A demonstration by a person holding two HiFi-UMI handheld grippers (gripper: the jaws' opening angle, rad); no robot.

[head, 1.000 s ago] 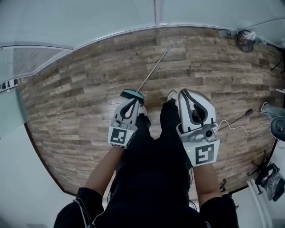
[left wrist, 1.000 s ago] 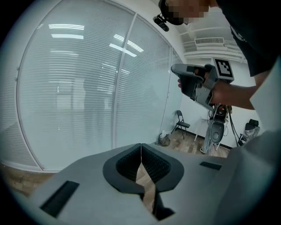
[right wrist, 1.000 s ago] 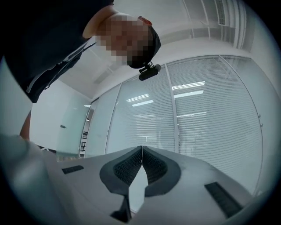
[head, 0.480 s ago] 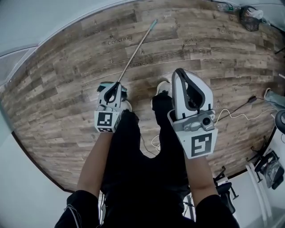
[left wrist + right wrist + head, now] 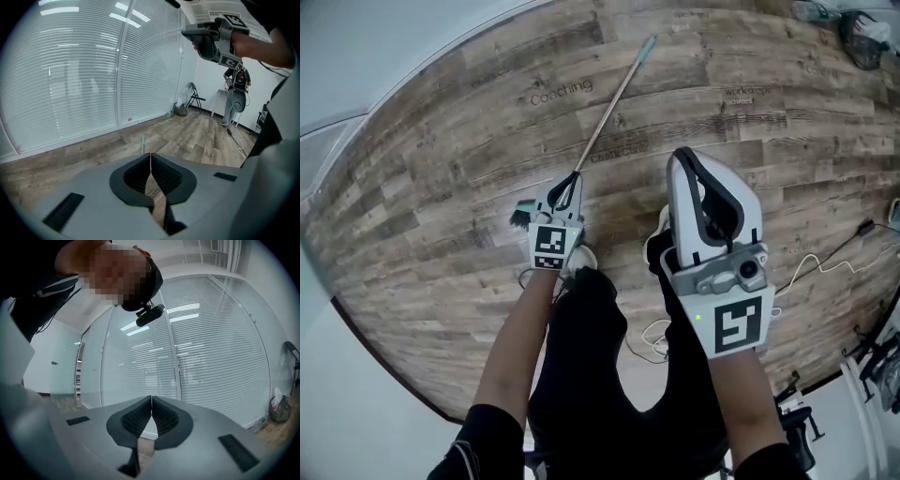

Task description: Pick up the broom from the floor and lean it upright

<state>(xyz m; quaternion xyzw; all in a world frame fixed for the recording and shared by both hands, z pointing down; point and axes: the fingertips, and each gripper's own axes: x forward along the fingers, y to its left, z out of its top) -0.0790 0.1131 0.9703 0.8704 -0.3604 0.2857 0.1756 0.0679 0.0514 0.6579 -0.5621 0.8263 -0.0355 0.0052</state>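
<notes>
Where woodgrain planks (image 5: 441, 187) run, a slim straight broom (image 5: 614, 106) lies.

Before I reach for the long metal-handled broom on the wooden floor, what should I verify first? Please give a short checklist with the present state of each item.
1. Metal-handled broom lies flat on the wooden plank floor, nothing on it: ok.
2. Left gripper is open, ready for the handle: not ok. Its jaws are shut, with nothing between them.
3. Right gripper is free to help: ok. It is shut and empty.
4. Left gripper is near the handle's lower end: ok in the head view. Whether it touches: cannot tell.
5. Thin white cable is away from the broom: ok, it lies off to the right.
6. Glass wall with blinds is there for leaning: ok.
</notes>
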